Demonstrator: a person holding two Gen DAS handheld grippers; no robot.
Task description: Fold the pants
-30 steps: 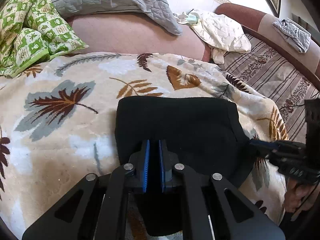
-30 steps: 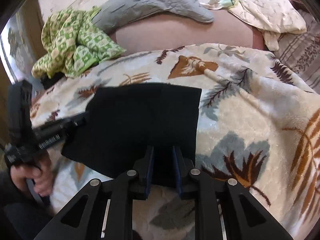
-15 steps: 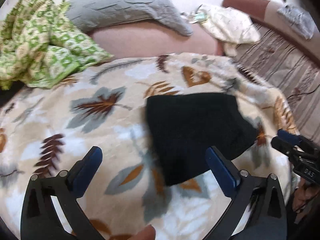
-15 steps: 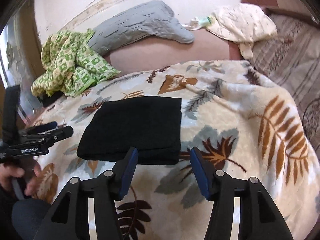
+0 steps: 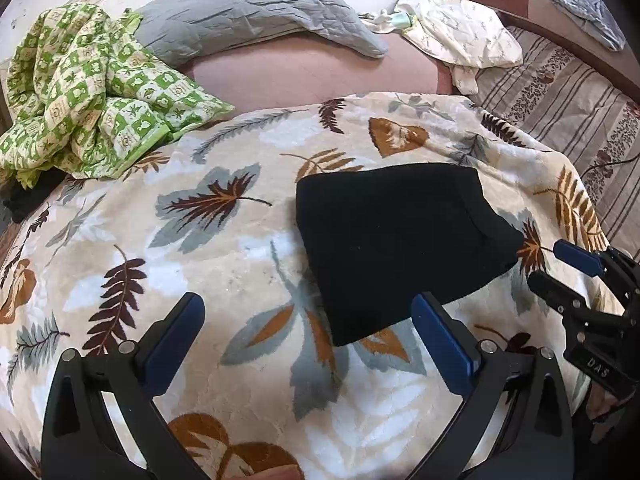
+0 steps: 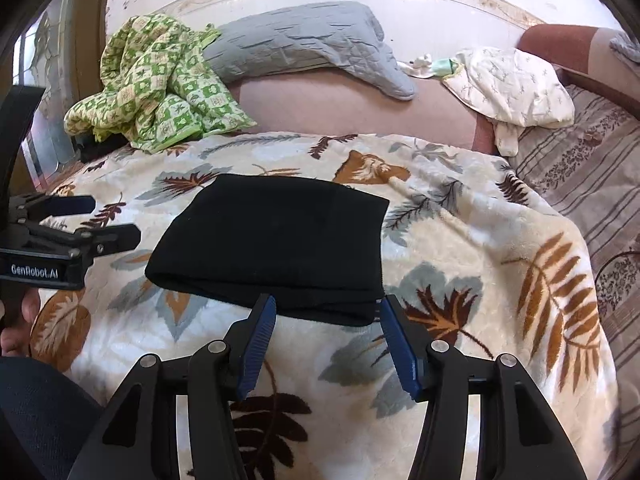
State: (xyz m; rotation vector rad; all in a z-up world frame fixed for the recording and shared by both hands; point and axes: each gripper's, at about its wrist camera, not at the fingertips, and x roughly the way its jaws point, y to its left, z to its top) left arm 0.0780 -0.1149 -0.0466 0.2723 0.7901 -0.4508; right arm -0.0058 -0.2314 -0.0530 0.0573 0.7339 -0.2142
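Bed covered by a leaf-print blanket — cream ground, brown and grey leaves. Striped bedding is seen at 2 o'clock in the left wrist view, past the blanket's edge. A grey pillow is propped at 12 o'clock against the headboard end; a green checked cloth is bunched at 10 o'clock beside it, and a pale printed garment lies at 2 o'clock.

Black pants are laid folded into a compact rectangle on the blanket, near centre, flat, touched by neither tool.

Left gripper: jaws spread wide, nothing held, hovering short of the pants' near edge. Right gripper: jaws spread, nothing held — the blue pads are seen just short of the fold's near edge.
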